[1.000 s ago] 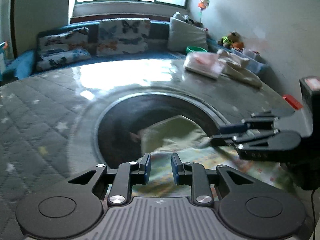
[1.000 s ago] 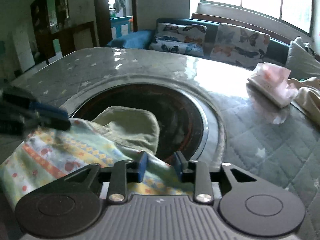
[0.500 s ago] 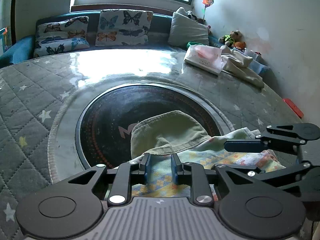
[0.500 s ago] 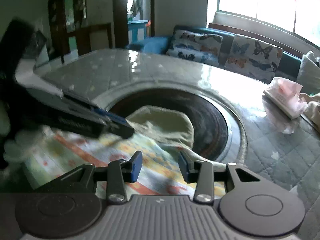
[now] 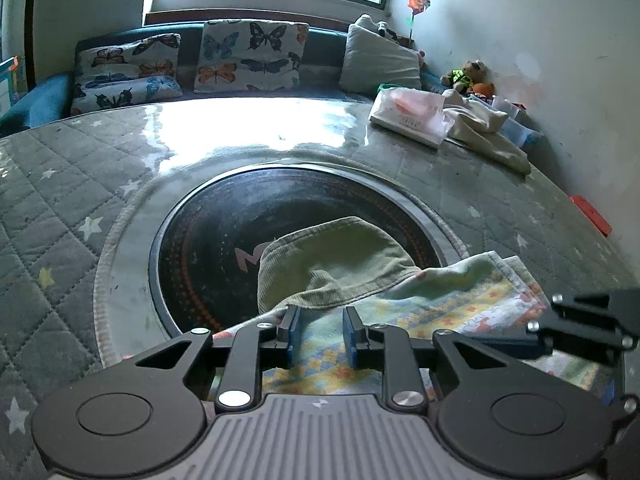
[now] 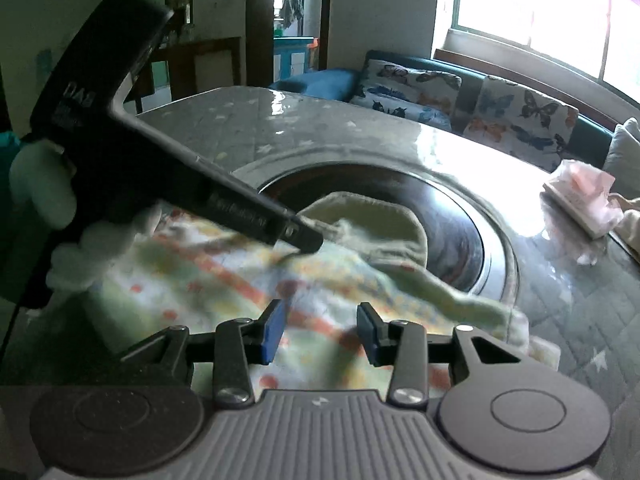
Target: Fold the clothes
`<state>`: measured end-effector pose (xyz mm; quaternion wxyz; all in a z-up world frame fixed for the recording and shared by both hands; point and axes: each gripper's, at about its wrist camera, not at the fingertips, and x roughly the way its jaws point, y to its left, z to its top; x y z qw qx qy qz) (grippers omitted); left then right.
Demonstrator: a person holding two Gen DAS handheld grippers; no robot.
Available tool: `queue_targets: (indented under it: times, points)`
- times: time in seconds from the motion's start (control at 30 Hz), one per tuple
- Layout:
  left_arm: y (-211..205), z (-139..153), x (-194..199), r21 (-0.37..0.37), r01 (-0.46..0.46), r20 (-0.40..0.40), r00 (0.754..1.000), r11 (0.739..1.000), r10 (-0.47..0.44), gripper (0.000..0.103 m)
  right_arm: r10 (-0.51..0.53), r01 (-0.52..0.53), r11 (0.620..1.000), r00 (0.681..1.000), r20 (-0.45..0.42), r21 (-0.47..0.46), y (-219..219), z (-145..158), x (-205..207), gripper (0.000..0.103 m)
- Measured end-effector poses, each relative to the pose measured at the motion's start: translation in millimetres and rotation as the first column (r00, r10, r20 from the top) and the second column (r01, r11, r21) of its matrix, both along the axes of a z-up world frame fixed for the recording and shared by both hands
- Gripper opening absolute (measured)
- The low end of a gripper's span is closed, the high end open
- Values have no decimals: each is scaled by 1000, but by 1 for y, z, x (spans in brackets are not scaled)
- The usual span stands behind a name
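A patterned garment (image 5: 448, 300) with orange and yellow bands lies at the near edge of the table (image 5: 72, 184), partly over the dark round plate (image 5: 208, 248) set into the middle of it. A plain olive-green piece (image 5: 332, 260) lies on the plate, its near edge resting over the patterned cloth; whether it belongs to the same garment cannot be told.

The left gripper (image 5: 319, 334) sits low over the patterned cloth with its jaws a small way apart. Cloth shows in the gap, but the pads do not visibly press on it, so it seems to hold nothing. In the right wrist view its tip appears to touch the fabric near the olive edge.

The right gripper (image 6: 321, 332) hovers over the right part of the patterned cloth with its jaws open wider and nothing between the pads.

The cloth looks at least partly doubled, with layered edges showing at its far right corner in the left wrist view. The fold is not finished: the surface is rumpled and the olive piece is still spread out. A heap of pale clothes (image 5: 484, 128) beside a pink packet (image 5: 412, 114) at the far side of the table waits unfolded.
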<state>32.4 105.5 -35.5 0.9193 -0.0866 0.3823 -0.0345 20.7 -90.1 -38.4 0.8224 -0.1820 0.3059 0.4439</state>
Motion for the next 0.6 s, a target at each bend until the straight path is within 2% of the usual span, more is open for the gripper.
queue_targets:
  times: [0.27, 0.43, 0.6]
  points:
    - [-26, 20, -46, -6, 51, 68, 996, 999, -50, 29, -17, 17, 999, 1000, -4, 31, -25, 3, -24, 41]
    - [-44, 13, -82, 0, 77, 69, 995, 997, -77, 29, -49, 49, 998, 999, -10, 45, -41, 2, -35, 45]
    - [-48, 7, -105, 15, 52, 65, 996, 999, -53, 29, -87, 88, 995, 996, -18, 51, -59, 0, -37, 51]
